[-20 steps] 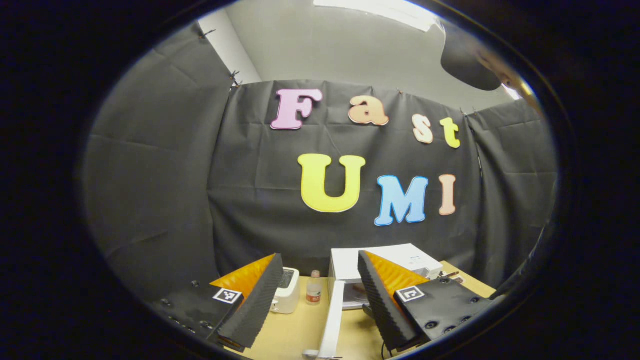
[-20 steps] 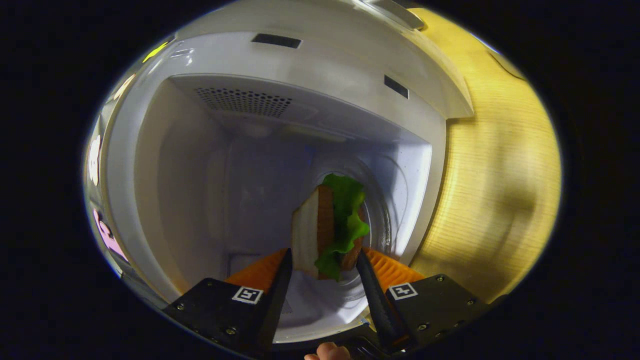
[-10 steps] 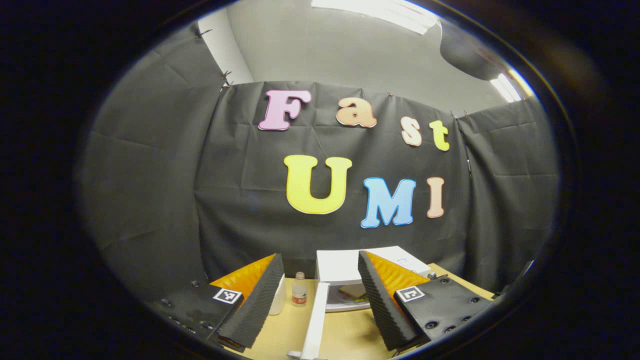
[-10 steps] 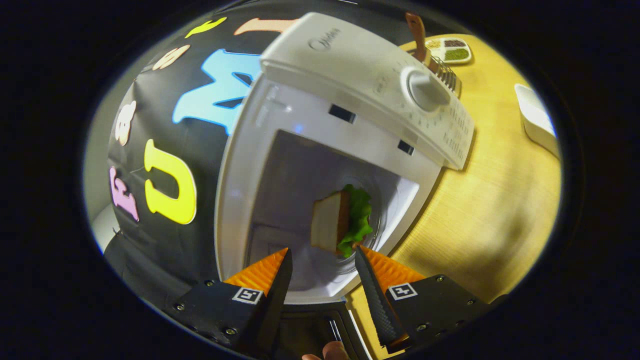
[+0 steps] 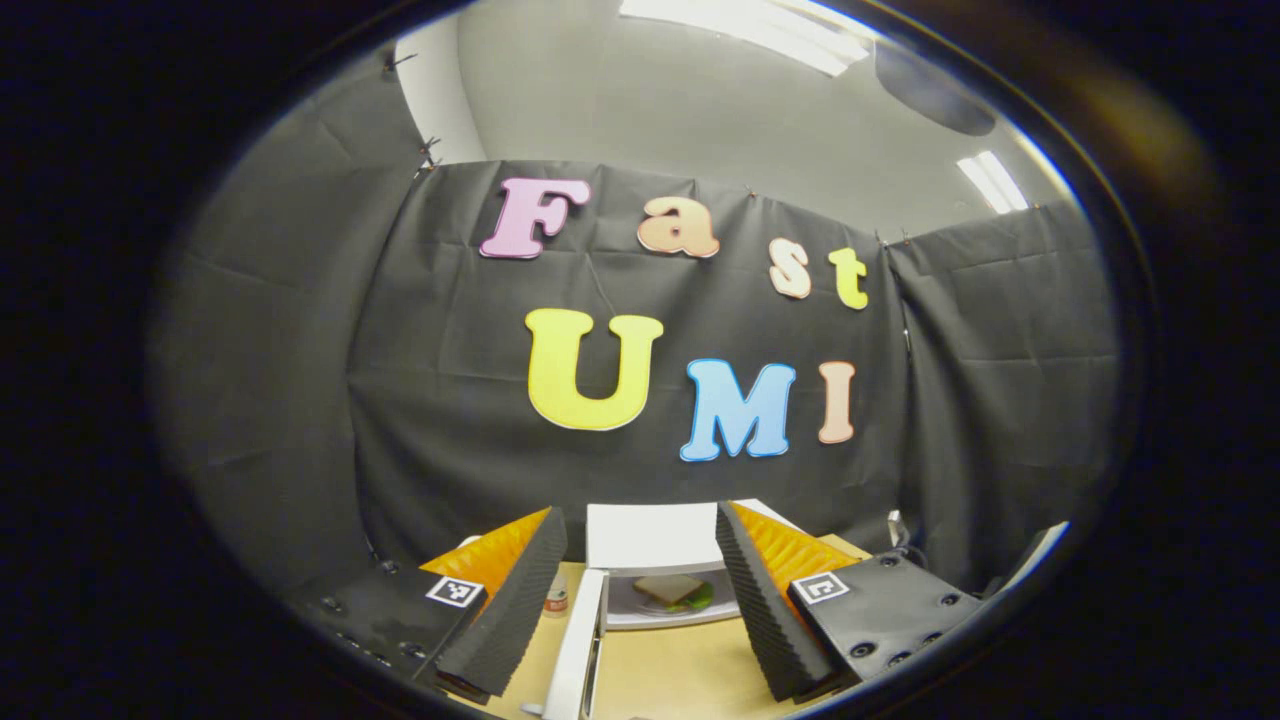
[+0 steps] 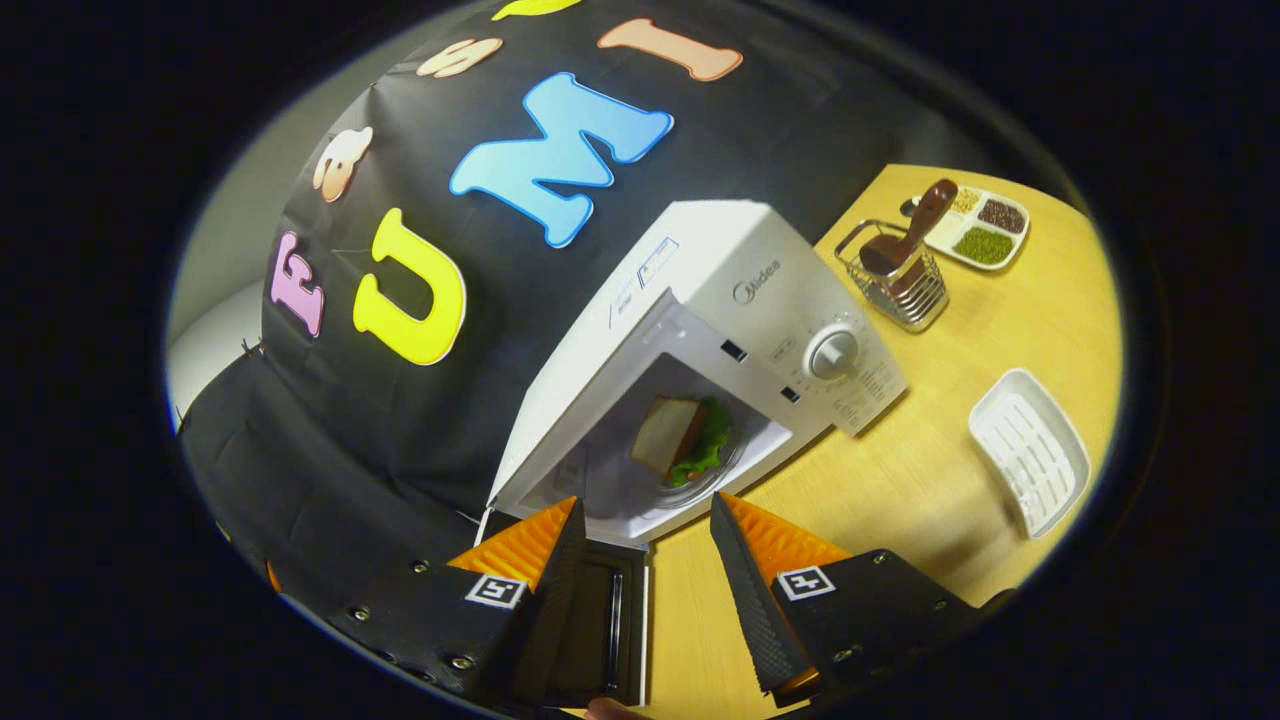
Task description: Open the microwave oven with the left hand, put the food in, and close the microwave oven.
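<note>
Sandwich [image 6: 682, 440] inside microwave [image 6: 740, 300], partly hidden; door [image 5: 575, 650] cropped; both jaws apart, empty.

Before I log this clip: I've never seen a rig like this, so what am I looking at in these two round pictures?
No robot here: a person holds a two-finger gripper in each hand, and a fisheye camera rides on each, looking along its fingers.

In the left gripper view, the left gripper is open and holds nothing. Beyond it is the white microwave, its door swung open, with the sandwich inside.

The right gripper view looks down at a tilt. The right gripper is open and empty, and the sandwich lies in the microwave. On the wooden table stand a wire basket holding a brown utensil, a divided dish and a white ribbed tray.

The door is not yet shut.
</note>
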{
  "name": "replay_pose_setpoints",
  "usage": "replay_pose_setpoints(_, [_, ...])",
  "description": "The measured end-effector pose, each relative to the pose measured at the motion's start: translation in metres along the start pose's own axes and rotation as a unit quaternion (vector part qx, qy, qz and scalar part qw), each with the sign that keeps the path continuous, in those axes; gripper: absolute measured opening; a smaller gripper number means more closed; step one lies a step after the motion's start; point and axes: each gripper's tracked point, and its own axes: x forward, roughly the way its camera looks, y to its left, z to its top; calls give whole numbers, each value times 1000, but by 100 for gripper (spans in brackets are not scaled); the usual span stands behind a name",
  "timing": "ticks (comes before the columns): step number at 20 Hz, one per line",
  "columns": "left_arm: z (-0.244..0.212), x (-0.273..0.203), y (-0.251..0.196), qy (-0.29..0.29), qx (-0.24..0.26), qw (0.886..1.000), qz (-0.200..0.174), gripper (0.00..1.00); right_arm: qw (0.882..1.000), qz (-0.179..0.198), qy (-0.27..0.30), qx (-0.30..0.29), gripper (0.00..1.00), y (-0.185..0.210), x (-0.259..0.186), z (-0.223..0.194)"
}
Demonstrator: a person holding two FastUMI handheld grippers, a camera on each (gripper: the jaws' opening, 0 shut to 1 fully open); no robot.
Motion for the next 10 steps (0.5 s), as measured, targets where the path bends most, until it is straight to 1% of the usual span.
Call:
replay_pose_setpoints(2, [-3,0,-2,0,9,1000,4,94,999,-6,-20,-27,76,6,-28,18])
replay_pose_setpoints(6, [-21,-3,-13,13,13,1000,3,94,997,1,-53,-63,76,27,-72,56])
replay_pose_setpoints(7, [-23,-5,-15,14,12,1000,2,94,995,3,-65,-80,76,36,-93,63])
replay_pose_setpoints(10, [-26,-8,-18,11,15,1000,6,94,985,-8,-100,-138,76,46,-128,86])
